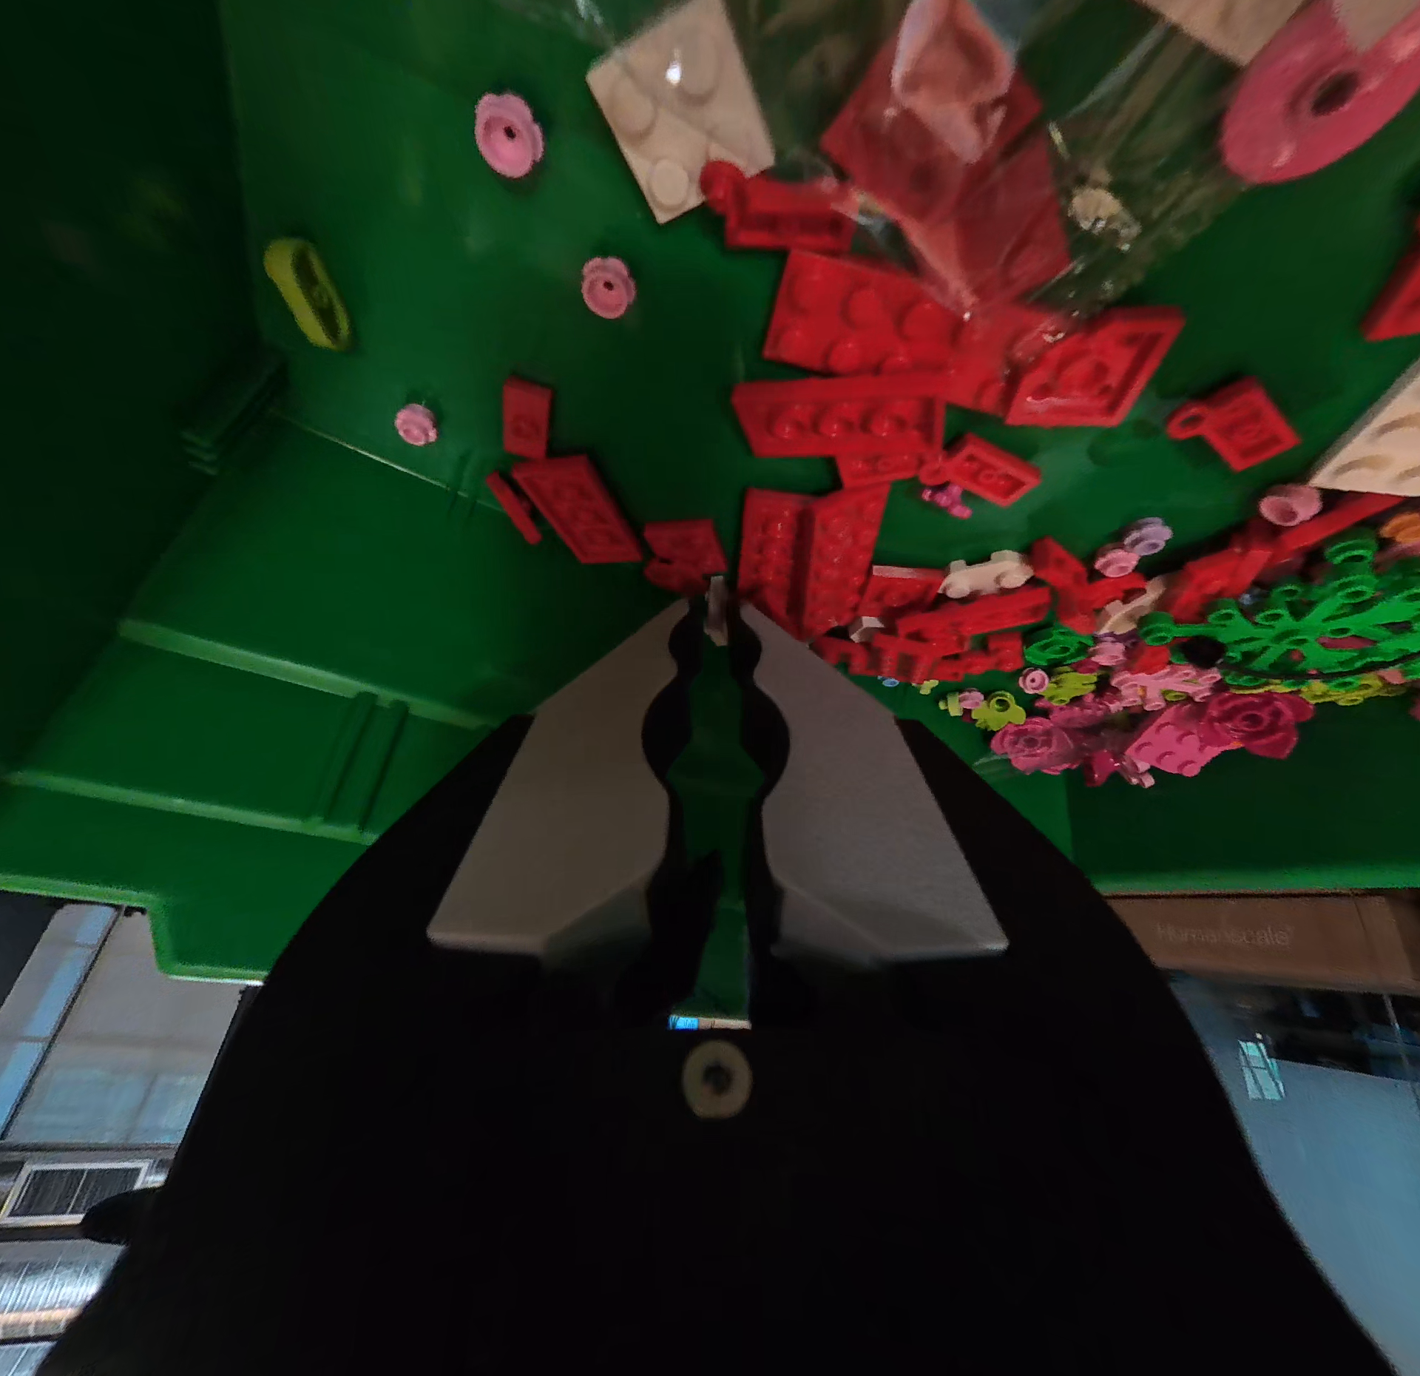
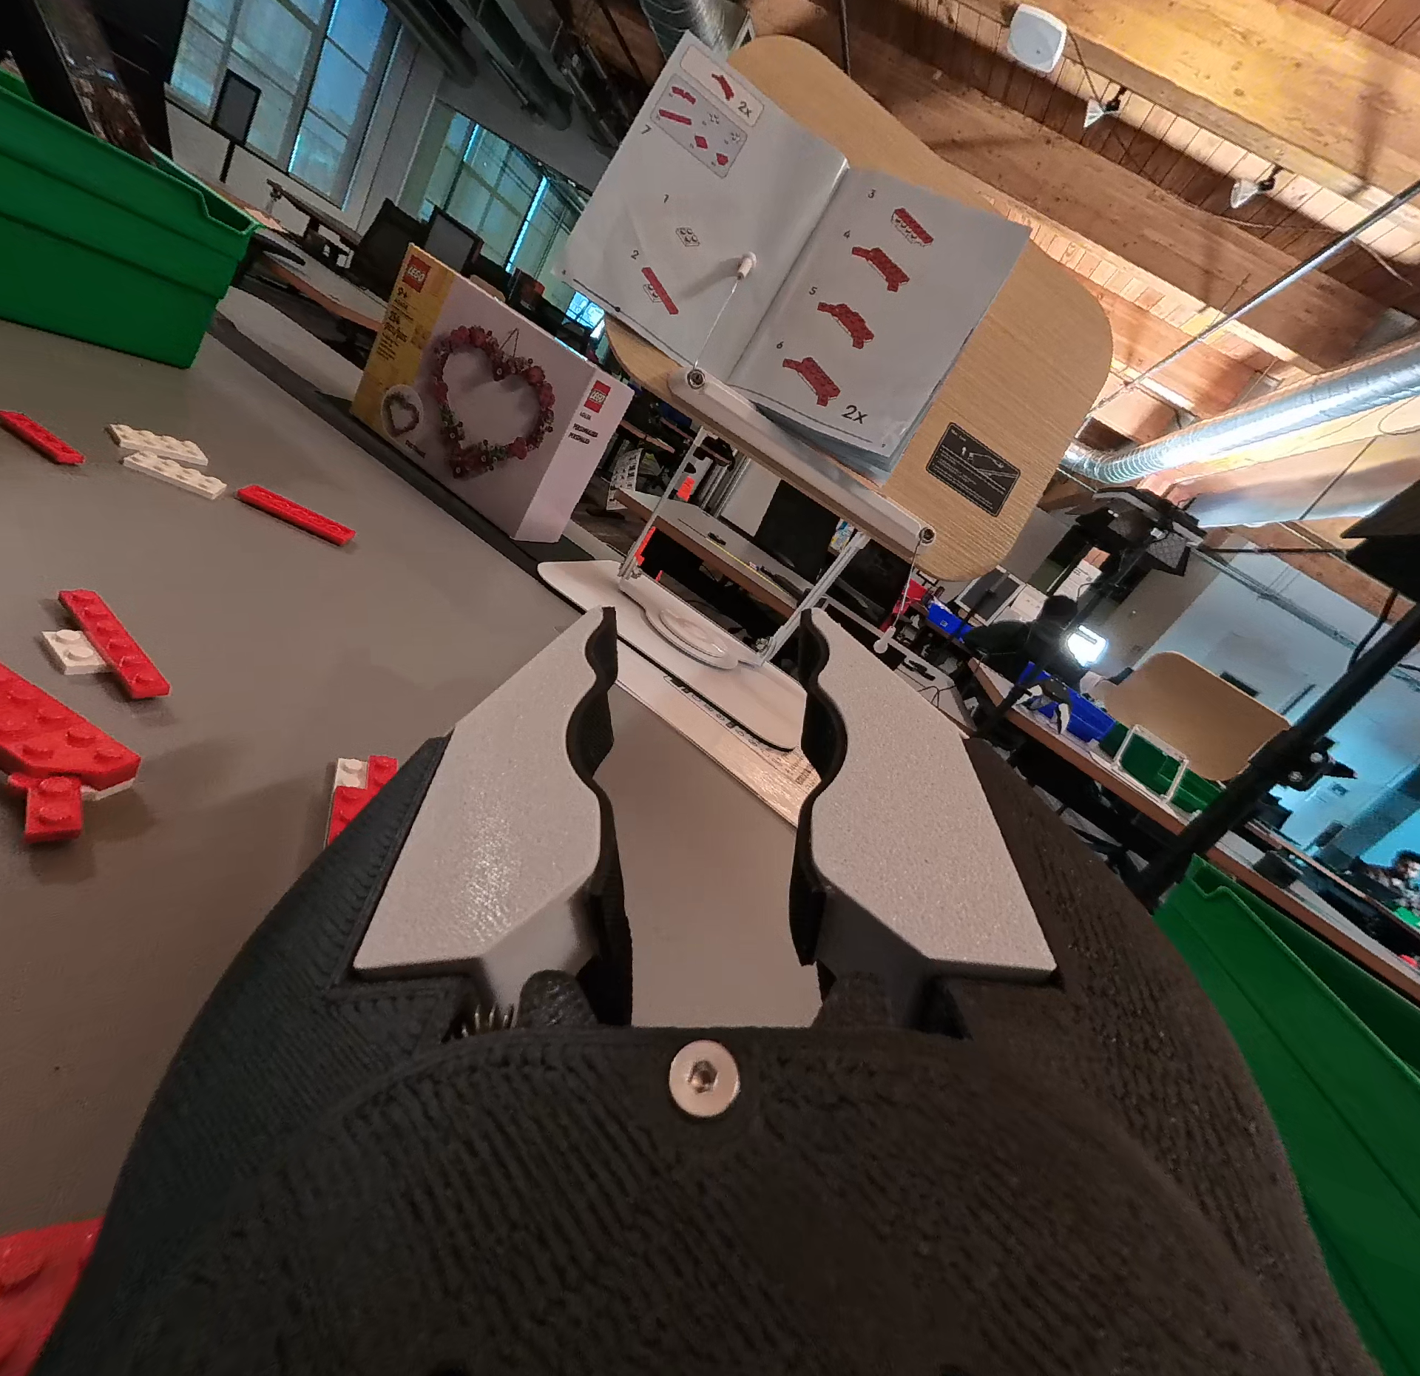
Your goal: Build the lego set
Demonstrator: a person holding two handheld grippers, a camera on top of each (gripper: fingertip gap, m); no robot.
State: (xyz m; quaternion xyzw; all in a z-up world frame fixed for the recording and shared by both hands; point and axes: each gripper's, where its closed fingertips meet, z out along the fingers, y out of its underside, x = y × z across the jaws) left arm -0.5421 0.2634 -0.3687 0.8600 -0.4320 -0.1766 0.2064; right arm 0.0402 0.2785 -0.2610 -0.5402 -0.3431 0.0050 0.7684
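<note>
Green bin (image 1: 399, 647) wall near left gripper (image 1: 716, 609) pinching white piece (image 1: 717, 610); right gripper (image 2: 707, 632) agape.

Left gripper (image 1: 716, 609) inside green bin (image 1: 323, 724), fingers nearly together, pinching small white piece (image 1: 717, 607) at tips. Red plates (image 1: 845, 417) scattered just beyond tips. Pink studs (image 1: 509, 134) and yellow piece (image 1: 309, 294) apart at left. Clear bag (image 1: 960, 109) overhead holding white plate (image 1: 680, 136). Green leaves (image 1: 1291, 624), pink flowers (image 1: 1152, 732) heaped at right.
</note>
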